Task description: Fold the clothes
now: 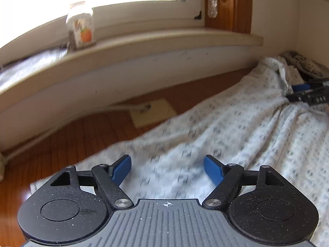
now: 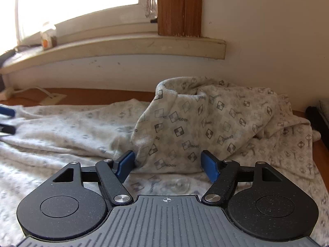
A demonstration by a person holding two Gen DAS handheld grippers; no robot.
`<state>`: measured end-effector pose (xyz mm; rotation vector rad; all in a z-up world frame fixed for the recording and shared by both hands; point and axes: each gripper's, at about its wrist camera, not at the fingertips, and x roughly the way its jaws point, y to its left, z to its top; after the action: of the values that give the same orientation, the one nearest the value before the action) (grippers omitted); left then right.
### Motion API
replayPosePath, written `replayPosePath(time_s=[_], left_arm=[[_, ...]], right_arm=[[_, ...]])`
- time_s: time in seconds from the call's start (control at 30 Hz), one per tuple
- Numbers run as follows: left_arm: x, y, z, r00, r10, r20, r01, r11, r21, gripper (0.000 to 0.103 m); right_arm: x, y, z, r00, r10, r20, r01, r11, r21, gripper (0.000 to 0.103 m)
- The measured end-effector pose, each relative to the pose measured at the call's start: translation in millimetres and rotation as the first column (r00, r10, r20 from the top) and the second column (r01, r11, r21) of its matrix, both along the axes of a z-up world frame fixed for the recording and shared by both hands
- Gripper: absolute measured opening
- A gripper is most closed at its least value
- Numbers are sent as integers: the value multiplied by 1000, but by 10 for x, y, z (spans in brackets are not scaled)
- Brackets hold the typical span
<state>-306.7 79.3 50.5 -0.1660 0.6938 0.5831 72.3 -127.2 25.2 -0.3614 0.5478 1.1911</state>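
Observation:
A white garment [image 1: 236, 127] with a grey square pattern lies spread across the wooden surface [image 1: 72, 140]. My left gripper [image 1: 167, 168] hovers over its near edge, jaws wide apart with nothing between the blue pads. At the far right of the left wrist view, my right gripper [image 1: 304, 92] sits low by the cloth's bunched end. In the right wrist view, a rumpled, turned-over part of the garment [image 2: 205, 123] rises just ahead of my right gripper [image 2: 167, 164]. Its lower fold reaches between the spread fingers, and the pads do not press it. The left gripper [image 2: 6, 119] shows at the left edge.
A pale window sill [image 1: 164, 41] runs along the back wall, with a jar [image 1: 81, 26] bearing an orange label on it. A beige plate with a cable [image 1: 152, 112] lies on the wood near the wall. A dark object [image 2: 316, 121] stands at the right edge.

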Motion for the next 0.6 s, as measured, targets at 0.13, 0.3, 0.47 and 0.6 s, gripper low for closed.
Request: replayPosePath(time_s=[0.13,0.3,0.47,0.6], left_arm=[[160,25,229,993,-93,71,93,996,-6,103],[518,151,225,983,-164,81,163,987,12,103],[743,304,-21,979,-171,110,175,984,-30,103],[777,322,-179,978,-182,103,188,981,-53,103]], right_arm=[[86,-348,270,1000,-2,3,1,998,70,70],[677,-454,596,990,-143,7,142,986,91,66],[1246,-169,644,966,-245,-84,251,965,79,64],[1255,196,619,960,-240,-142,252,966,66,63]])
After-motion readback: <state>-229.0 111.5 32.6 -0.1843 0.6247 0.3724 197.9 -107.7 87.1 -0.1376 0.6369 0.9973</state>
